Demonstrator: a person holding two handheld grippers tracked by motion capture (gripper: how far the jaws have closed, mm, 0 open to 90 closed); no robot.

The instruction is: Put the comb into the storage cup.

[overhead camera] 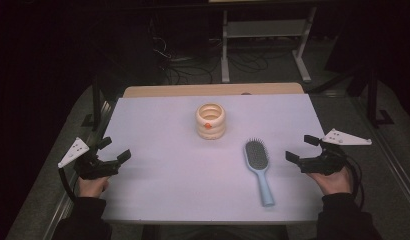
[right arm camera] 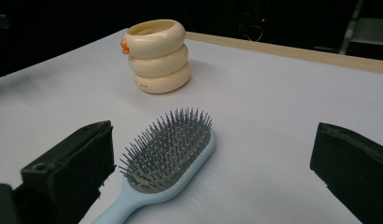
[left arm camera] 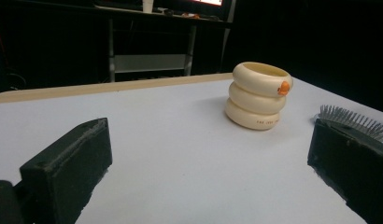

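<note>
A cream ribbed holder [overhead camera: 210, 121] [left arm camera: 258, 95] [right arm camera: 156, 55] made of three stacked rings, with a small orange spot on its side, stands upright at the middle of the white table [overhead camera: 163, 130]. A light blue hairbrush [overhead camera: 258, 167] [right arm camera: 164, 154] lies flat to its right, bristles up and handle toward the near edge. My left gripper [overhead camera: 114, 149] [left arm camera: 208, 172] rests open at the table's left edge, nothing between its jaws. My right gripper [overhead camera: 302, 148] [right arm camera: 213, 172] is open at the right edge, just right of the brush head and apart from it.
A wooden strip [overhead camera: 213, 90] borders the table's far edge. Beyond it a dark floor carries cables and a grey metal stand [overhead camera: 263, 30]. Dark railings run along both sides of the table.
</note>
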